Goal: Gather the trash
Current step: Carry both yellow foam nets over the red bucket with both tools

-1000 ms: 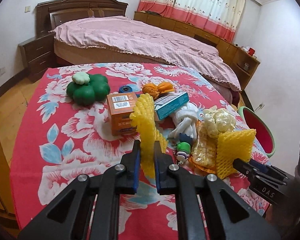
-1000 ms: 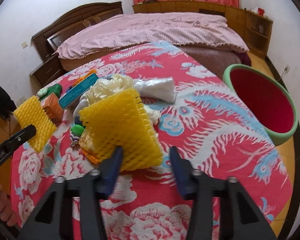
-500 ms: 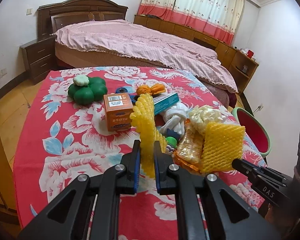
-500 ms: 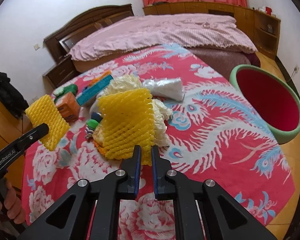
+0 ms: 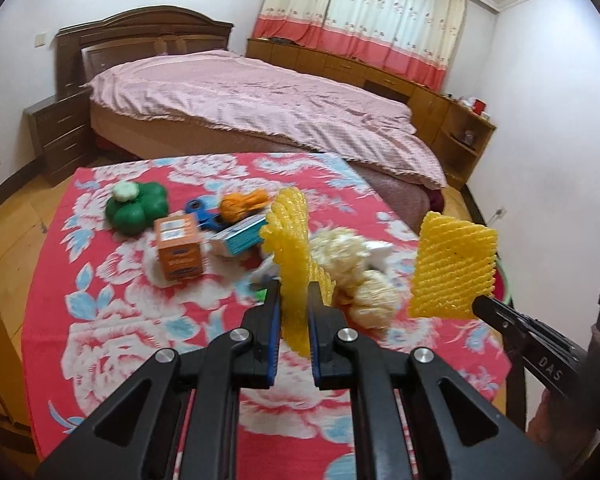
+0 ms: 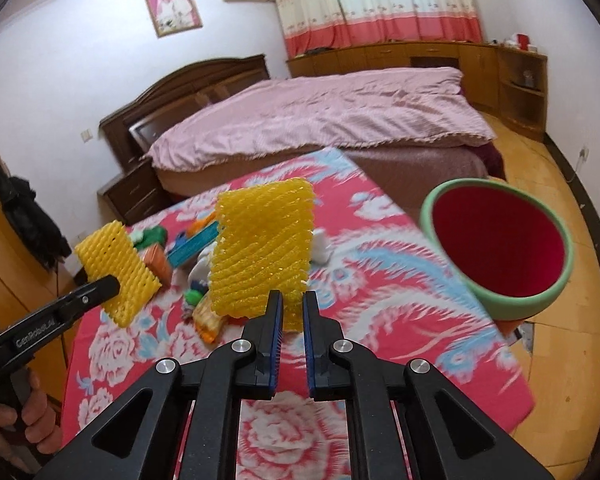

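Observation:
My left gripper (image 5: 294, 294) is shut on a yellow foam fruit net (image 5: 290, 248) and holds it above the flowered table. My right gripper (image 6: 292, 304) is shut on a second yellow foam net (image 6: 262, 248), also lifted off the table. Each net shows in the other view: the left one (image 6: 118, 264) in the right wrist view, the right one (image 5: 452, 266) in the left wrist view. A green bin with a red inside (image 6: 500, 244) stands to the right of the table, beyond the right gripper.
On the red flowered tablecloth (image 5: 112, 320) lie an orange box (image 5: 178, 248), a teal box (image 5: 240, 236), a green clover toy (image 5: 136, 206), an orange bundle (image 5: 242, 204) and crumpled plastic bags (image 5: 352, 268). A bed (image 5: 240, 108) stands behind the table.
My right gripper closed on the second net and lifted it off the pile. Both grippers have risen and carry their nets higher above the table.

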Motion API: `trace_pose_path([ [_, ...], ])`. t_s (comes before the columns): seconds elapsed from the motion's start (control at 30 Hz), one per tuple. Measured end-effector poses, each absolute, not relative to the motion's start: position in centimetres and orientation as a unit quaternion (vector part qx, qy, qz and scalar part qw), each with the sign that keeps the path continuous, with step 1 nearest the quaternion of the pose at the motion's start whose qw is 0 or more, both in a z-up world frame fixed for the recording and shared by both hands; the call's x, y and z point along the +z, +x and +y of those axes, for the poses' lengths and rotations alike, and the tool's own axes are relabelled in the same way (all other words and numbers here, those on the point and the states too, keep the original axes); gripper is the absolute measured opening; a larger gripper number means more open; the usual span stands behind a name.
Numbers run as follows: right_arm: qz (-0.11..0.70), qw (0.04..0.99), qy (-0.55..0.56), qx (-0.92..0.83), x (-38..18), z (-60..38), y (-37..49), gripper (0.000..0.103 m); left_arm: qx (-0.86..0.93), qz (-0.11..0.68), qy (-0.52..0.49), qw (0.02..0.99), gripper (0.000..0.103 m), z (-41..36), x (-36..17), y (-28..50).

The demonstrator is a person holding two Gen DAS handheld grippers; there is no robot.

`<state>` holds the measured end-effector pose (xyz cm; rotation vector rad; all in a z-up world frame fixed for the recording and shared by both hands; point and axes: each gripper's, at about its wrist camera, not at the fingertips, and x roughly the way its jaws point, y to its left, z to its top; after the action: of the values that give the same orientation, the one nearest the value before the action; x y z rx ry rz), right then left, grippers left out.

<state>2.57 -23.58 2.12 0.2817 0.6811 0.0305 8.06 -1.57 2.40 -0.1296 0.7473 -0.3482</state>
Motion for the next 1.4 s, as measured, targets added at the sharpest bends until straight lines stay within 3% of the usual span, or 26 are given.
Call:
trace_pose_path([
  [0.57, 0.315, 0.929, 0.184, -0.063, 2.5, -33.9, 2.8, 0.010, -0.229, 0.349, -0.022, 0.908, 0.011, -11.9, 5.3, 10.4],
  [1.4, 0.350, 0.887, 0.243, -0.177, -5.0, -45.6, 3.7, 0.010, -0.318, 0.417, 0.041, 0.850, 0.011, -29.5, -1.7, 15.3],
])
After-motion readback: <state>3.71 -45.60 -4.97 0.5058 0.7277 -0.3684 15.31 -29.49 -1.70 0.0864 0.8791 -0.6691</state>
